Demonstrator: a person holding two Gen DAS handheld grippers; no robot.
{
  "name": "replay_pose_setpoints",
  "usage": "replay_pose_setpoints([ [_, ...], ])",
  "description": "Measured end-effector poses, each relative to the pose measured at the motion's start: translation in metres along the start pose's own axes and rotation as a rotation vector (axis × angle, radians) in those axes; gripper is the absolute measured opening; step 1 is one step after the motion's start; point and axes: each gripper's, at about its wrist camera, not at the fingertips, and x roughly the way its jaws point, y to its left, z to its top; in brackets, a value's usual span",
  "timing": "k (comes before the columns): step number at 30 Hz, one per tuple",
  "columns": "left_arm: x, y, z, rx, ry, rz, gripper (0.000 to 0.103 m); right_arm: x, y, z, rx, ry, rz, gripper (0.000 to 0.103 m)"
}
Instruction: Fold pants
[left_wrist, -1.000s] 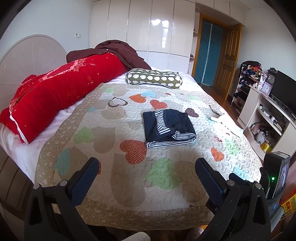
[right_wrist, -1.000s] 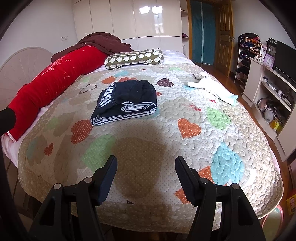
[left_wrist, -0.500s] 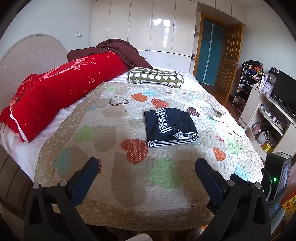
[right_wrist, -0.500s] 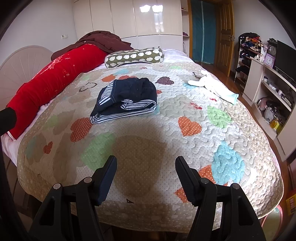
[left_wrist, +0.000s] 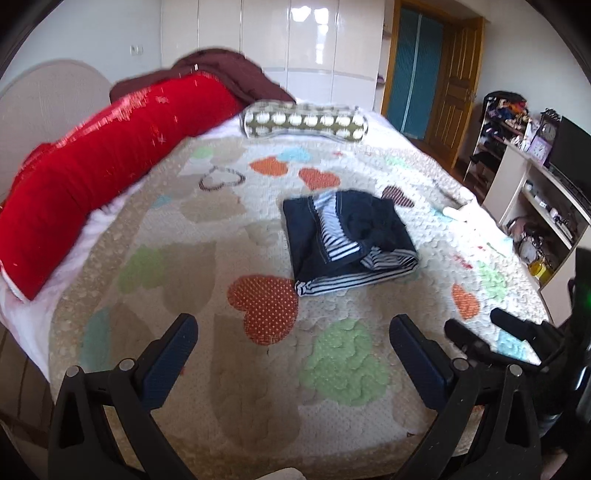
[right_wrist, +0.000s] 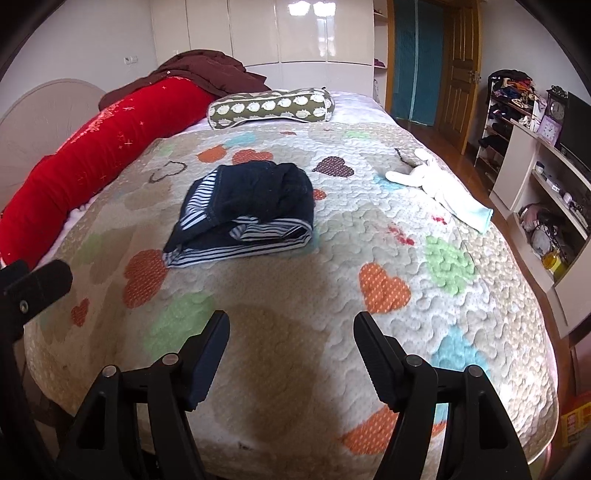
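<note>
Dark navy pants with a striped lining lie folded in a bundle in the middle of the heart-patterned quilt. My left gripper hovers over the near part of the quilt, short of the pants, its jaws wide apart and empty. My right gripper is likewise over the near quilt, its jaws opening with nothing between them. The right gripper's fingertips show at the right of the left wrist view. A part of the left gripper shows at the left edge of the right wrist view.
A long red bolster lines the left side under a maroon garment. A green patterned pillow lies at the far end. A white cloth lies right of the pants. Shelves and a TV stand at right.
Both grippers have moved forward over the bed, so the pants look nearer. The left wrist view is blurred from motion. The right jaws stand slightly wider.
</note>
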Motion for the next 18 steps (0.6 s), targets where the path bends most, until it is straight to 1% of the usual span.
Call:
replay_pose_setpoints([
  [1,0.013,0.003,0.002,-0.019,0.036,-0.022,0.103,0.008,-0.002,0.006,0.003,0.021,-0.007,0.074],
  [3,0.030,0.005,0.003,-0.050,0.079,-0.049,0.103,0.018,-0.009,0.012,0.032,0.048,0.010,0.074],
  [5,0.047,0.007,0.005,-0.071,0.113,-0.070,0.103,0.020,-0.013,0.015,0.047,0.047,0.026,0.074],
  [8,0.073,0.006,0.013,-0.077,0.157,-0.063,0.103,0.022,-0.014,0.018,0.021,0.025,-0.001,0.074],
  [10,0.089,0.005,0.019,-0.080,0.186,-0.058,0.103,0.029,-0.016,0.021,0.012,0.039,-0.016,0.074],
  [15,0.106,0.001,0.022,-0.079,0.222,-0.064,0.103,0.055,-0.020,0.033,-0.004,0.093,-0.045,0.074],
  [18,0.112,0.000,0.019,-0.073,0.237,-0.068,0.103,0.072,-0.021,0.041,-0.001,0.124,-0.040,0.074],
])
